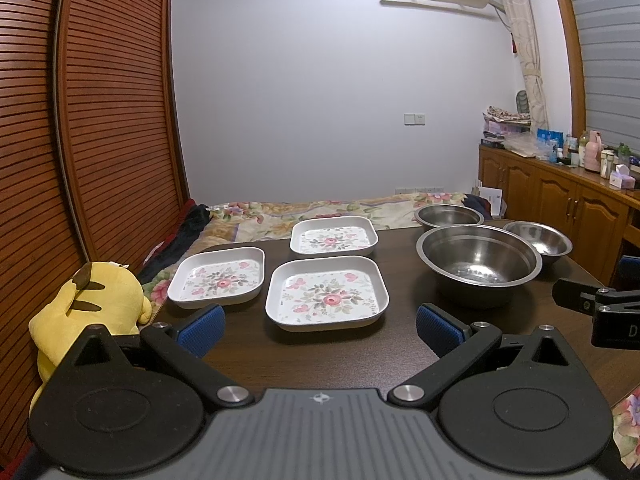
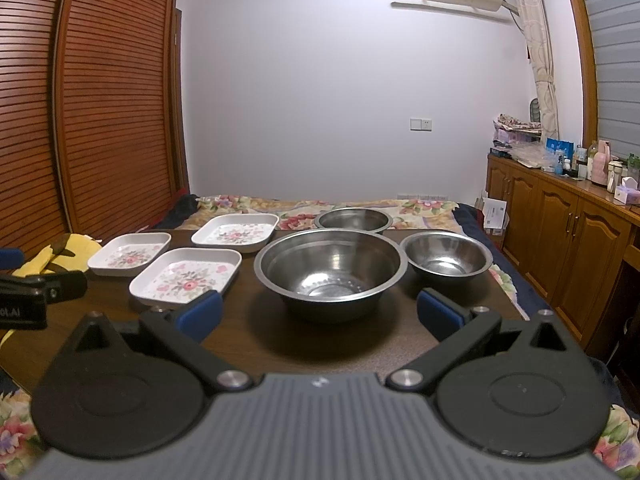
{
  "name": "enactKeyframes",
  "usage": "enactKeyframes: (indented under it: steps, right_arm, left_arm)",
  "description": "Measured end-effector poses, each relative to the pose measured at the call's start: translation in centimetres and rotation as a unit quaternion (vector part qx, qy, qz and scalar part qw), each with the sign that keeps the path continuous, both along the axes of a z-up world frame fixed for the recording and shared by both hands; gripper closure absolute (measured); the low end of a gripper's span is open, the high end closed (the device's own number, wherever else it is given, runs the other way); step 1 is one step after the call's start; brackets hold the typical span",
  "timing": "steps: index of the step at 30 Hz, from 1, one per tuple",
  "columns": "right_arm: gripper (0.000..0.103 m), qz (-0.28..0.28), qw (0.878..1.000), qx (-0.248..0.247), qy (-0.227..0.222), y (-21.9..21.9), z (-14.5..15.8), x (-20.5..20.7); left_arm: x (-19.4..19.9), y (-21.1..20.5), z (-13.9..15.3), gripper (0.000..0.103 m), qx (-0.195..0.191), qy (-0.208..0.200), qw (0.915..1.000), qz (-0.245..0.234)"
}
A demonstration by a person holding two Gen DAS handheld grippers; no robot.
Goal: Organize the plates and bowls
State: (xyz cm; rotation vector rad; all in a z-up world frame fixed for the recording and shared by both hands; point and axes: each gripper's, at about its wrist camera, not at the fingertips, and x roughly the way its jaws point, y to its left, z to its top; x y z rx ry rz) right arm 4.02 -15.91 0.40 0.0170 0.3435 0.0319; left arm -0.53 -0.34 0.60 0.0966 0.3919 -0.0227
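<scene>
You have six pieces of tableware on the dark wooden table (image 1: 352,356): three square floral plates and three steel bowls, none of them stacked. In the left wrist view the near plate (image 1: 327,294) sits at the centre of the frame, the left plate (image 1: 218,276) just beside it toward the left, and the far plate (image 1: 334,236) behind it. Right of centre stands the large bowl (image 1: 478,264), with the far bowl (image 1: 449,216) behind it at the table's back edge and the small bowl (image 1: 538,240) just beside it toward the right. Your left gripper (image 1: 320,330) hovers low in the frame before the near plate, its blue pads spread wide with nothing between them. In the right wrist view, your right gripper (image 2: 320,314) faces the large bowl at centre frame, fingers likewise wide apart and empty. One yellow plush toy (image 1: 88,308) sits at the lower left, off the table's edge.
</scene>
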Motion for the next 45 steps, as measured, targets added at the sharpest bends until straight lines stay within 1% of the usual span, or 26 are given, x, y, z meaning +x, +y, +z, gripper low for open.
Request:
enactKeyframes:
  steps: [11,16,22,28,32,39,45]
  right_arm:
    - [0.000,0.000,1.000,-0.001,0.001,0.1,0.0,0.0]
    - [0.000,0.000,1.000,-0.002,0.008,0.3,-0.4,0.3]
    - [0.000,0.003,1.000,-0.003,0.017,0.6,-1.2,0.8]
    - [0.000,0.013,1.000,-0.005,0.026,1.2,-1.9,1.5]
    - [0.000,0.019,0.999,-0.010,0.030,1.6,-2.0,2.0]
    - [0.000,0.037,0.999,-0.026,0.025,2.7,-1.8,3.1]
    - [0.000,0.075,0.996,-0.034,0.028,4.4,-1.3,4.5]
  left_arm:
    - [0.0,-0.3,-0.4,0.000,0.003,0.011,0.9999,0.000]
    - [0.5,-0.1,-1.1,0.000,-0.001,0.027,0.9996,-0.006]
    - [1.5,0.1,-2.1,0.000,-0.009,0.059,0.9982,-0.014]
    - [2.3,0.6,-2.8,0.000,-0.015,0.076,0.9968,-0.017]
    - [2.8,1.1,-3.2,0.000,-0.010,0.086,0.9961,-0.015]
    - [4.0,3.0,-3.3,0.000,-0.014,0.086,0.9961,-0.011]
    - [5.4,5.4,-2.7,0.000,-0.017,0.073,0.9972,0.001]
